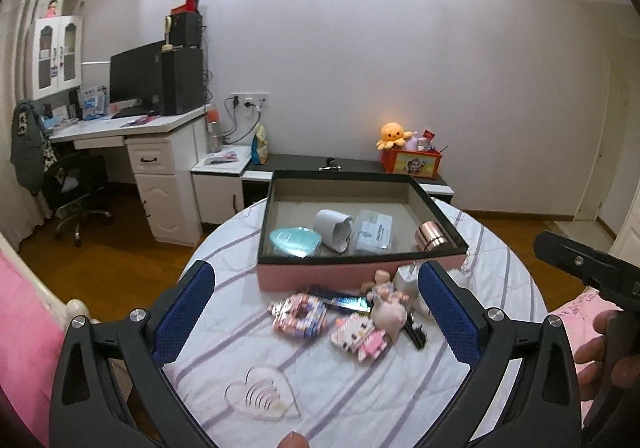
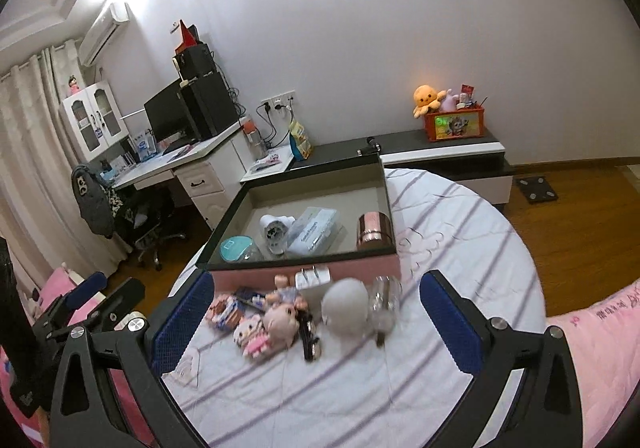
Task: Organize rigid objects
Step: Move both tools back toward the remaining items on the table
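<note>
A pink box with a black rim [image 1: 328,277] [image 2: 360,268] stands on a round striped table [image 1: 360,400] [image 2: 460,240]. In it lie a teal lid [image 1: 294,242], a white cup [image 1: 334,230], a clear case [image 1: 374,234] and a copper tin [image 1: 434,236] [image 2: 374,230]. In front lie pixel-block figures [image 1: 298,314] [image 1: 362,334], a doll [image 1: 386,302] [image 2: 280,318], a white plug [image 1: 408,278], a grey egg shape [image 2: 346,306], a clear jar [image 2: 384,302] and a clear heart [image 1: 262,394]. My left gripper [image 1: 316,280] and right gripper [image 2: 316,288] are open and empty above these.
A desk with monitor and office chair [image 1: 76,184] stands left. A low cabinet [image 1: 360,166] by the wall holds a red toy box [image 1: 412,162] with an orange plush. Pink bedding [image 2: 592,332] lies at both sides. A scale [image 2: 536,188] lies on the wooden floor.
</note>
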The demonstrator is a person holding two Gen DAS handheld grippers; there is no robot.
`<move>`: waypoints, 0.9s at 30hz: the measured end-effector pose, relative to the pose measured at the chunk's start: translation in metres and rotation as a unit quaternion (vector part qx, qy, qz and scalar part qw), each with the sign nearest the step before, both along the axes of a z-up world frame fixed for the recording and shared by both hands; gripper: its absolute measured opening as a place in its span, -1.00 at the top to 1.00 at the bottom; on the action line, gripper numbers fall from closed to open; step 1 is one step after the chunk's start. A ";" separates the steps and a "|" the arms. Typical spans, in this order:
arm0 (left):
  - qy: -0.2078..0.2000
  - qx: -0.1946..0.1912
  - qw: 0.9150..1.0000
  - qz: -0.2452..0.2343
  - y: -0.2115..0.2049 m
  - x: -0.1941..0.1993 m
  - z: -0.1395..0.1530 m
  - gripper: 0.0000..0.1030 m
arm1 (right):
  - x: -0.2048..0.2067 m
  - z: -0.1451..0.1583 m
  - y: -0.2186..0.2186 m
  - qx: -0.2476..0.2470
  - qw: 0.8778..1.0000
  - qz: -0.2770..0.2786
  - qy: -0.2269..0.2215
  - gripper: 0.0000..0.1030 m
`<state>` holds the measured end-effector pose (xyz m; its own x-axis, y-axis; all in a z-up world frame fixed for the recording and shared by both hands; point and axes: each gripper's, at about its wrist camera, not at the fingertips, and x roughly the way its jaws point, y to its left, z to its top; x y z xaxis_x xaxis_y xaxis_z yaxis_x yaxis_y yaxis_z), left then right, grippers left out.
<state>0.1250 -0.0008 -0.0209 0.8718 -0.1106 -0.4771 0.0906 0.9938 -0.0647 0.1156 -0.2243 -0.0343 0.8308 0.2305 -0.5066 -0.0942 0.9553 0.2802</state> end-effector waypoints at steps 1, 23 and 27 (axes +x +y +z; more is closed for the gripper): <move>-0.002 -0.001 1.000 0.002 0.001 -0.006 0.000 -1.00 | -0.007 -0.001 -0.001 -0.002 1.000 -0.005 -0.003 -1.00; -0.003 -0.003 0.999 0.031 0.019 -0.067 -0.008 -1.00 | -0.064 -0.015 0.022 -0.042 0.999 -0.013 -0.014 -1.00; -0.008 -0.004 1.000 0.030 0.020 -0.070 -0.007 -1.00 | -0.064 -0.015 0.022 -0.042 0.999 -0.011 -0.013 -1.00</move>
<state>0.0550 0.0192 -0.0277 0.8844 -0.0606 -0.4628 0.0312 0.9970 -0.0710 0.0517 -0.2019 -0.0493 0.8483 0.1699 -0.5016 -0.0797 0.9773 0.1962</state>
